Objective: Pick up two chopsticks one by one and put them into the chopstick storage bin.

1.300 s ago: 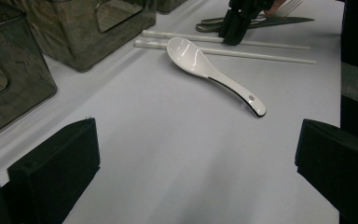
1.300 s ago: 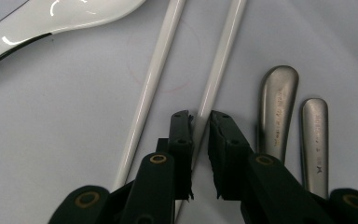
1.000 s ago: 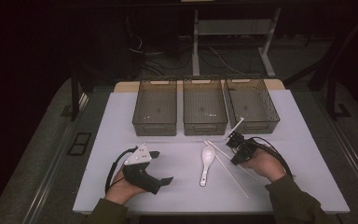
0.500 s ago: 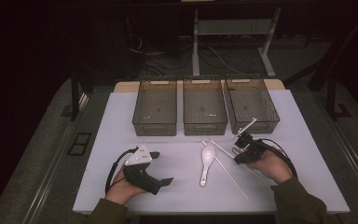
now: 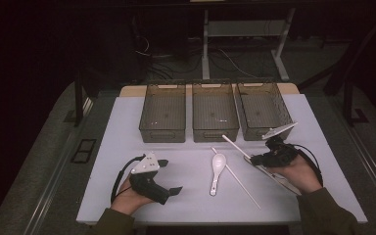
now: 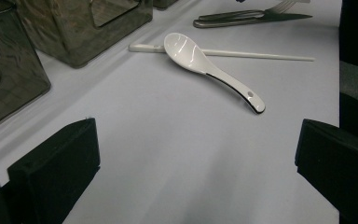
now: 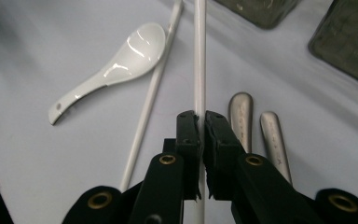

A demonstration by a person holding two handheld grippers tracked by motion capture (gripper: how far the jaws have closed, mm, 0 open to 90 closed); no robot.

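My right gripper (image 5: 255, 159) (image 7: 199, 125) is shut on a white chopstick (image 5: 235, 146) (image 7: 199, 56), which runs up from its jaws toward the middle bin. A second white chopstick (image 5: 240, 185) (image 7: 153, 95) lies flat on the table beside a white ceramic spoon (image 5: 217, 171) (image 7: 116, 65) (image 6: 205, 63). Two metal cutlery handles (image 7: 240, 116) (image 5: 274, 177) lie just under my right hand. My left gripper (image 5: 170, 176) (image 6: 196, 163) rests near the front left of the table, jaws wide open with nothing between them, pointing at the spoon.
Three dark see-through bins (image 5: 162, 112), (image 5: 214, 111), (image 5: 263, 110) stand side by side along the back of the white table (image 5: 127, 147). The nearest bin walls (image 6: 74, 28) show at the upper left of the left gripper view. The floor around is dark.
My right gripper has shifted to the right and slightly toward the person, carrying the chopstick with it. The left gripper has stayed still.
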